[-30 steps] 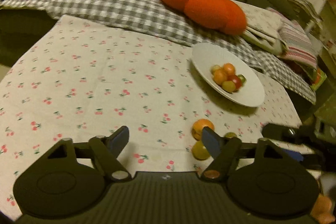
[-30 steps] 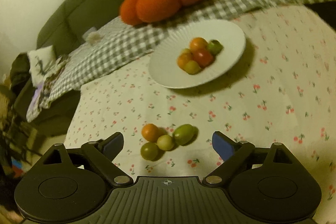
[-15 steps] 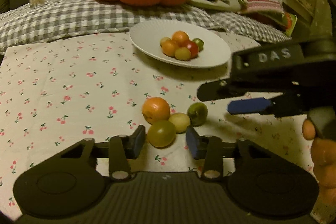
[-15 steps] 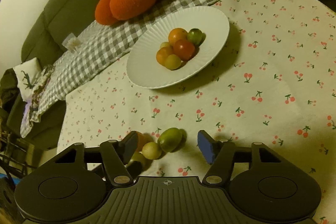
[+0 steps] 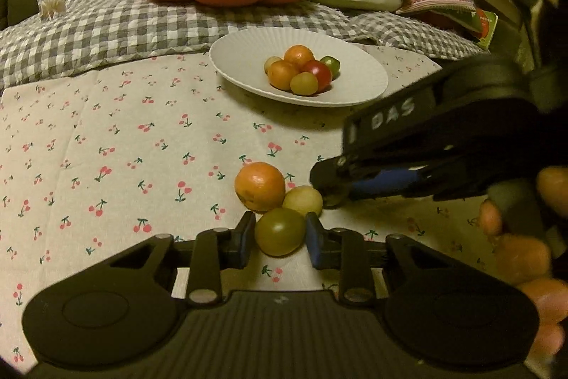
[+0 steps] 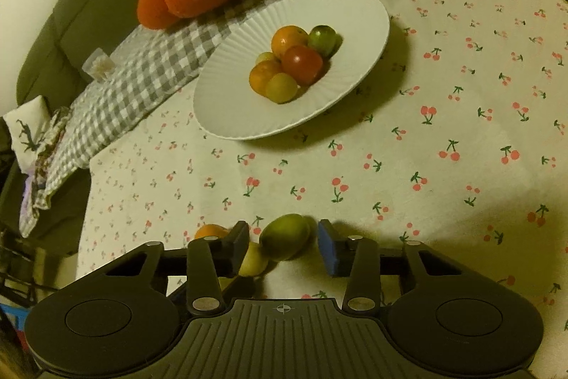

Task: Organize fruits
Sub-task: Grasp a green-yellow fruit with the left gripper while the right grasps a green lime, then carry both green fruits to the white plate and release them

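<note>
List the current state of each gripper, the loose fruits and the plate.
left gripper: fingers shut on the olive-green fruit, on the cloth.
right gripper: open, fingers straddling the green fruit, a gap on the right side.
orange fruit: loose on the cloth.
pale yellow fruit: loose, touching its neighbours.
plate: upright, holding six fruits.

Pretty dim, warm yellowish indoor light in both views, with heavy fisheye bending and dark vignetting at the corners. The white plate (image 6: 227, 116) throws a soft shadow toward the right gripper (image 6: 283, 245). The person's hand (image 5: 525, 258), right of the left gripper (image 5: 280, 238), is blurry and grainy.
</note>
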Demonstrator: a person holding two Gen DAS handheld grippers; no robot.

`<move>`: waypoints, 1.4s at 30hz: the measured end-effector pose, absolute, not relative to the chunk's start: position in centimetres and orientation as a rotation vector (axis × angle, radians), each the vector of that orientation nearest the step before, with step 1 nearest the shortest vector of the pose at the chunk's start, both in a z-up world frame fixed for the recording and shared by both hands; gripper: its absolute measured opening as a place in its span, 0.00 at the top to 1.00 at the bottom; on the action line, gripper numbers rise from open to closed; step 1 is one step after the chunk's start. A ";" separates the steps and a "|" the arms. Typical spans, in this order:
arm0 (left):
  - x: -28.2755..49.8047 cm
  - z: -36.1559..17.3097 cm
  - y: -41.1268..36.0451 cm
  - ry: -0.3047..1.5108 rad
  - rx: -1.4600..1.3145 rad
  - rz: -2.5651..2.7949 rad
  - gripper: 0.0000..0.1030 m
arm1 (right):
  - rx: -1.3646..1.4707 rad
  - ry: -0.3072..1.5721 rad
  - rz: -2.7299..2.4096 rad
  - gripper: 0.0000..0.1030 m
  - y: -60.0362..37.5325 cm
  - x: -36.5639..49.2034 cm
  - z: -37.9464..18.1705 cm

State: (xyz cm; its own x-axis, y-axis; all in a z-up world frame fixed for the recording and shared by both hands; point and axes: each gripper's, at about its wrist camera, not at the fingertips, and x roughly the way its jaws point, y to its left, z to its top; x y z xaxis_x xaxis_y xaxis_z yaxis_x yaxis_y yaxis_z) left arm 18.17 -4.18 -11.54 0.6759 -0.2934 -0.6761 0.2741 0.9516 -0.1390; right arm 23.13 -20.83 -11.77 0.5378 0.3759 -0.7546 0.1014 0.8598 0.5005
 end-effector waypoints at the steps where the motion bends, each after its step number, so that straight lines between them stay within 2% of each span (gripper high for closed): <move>1: 18.1 -11.5 -4.2 0.766 -0.026 -0.318 0.73 | 0.531 1.007 0.173 0.69 -20.7 23.2 -12.0; 42: 18.6 -5.4 -1.7 0.657 -0.130 -0.275 0.73 | 0.451 0.788 0.218 0.70 -24.3 21.8 -5.2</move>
State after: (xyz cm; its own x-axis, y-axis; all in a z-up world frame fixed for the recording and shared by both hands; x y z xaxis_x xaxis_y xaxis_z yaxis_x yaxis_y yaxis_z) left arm 18.56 -1.68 -5.35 0.7573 -0.2927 -0.5839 0.2110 0.9557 -0.2054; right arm 21.77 -24.35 -5.16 0.6896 0.3530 -0.6324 -0.0231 0.8835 0.4679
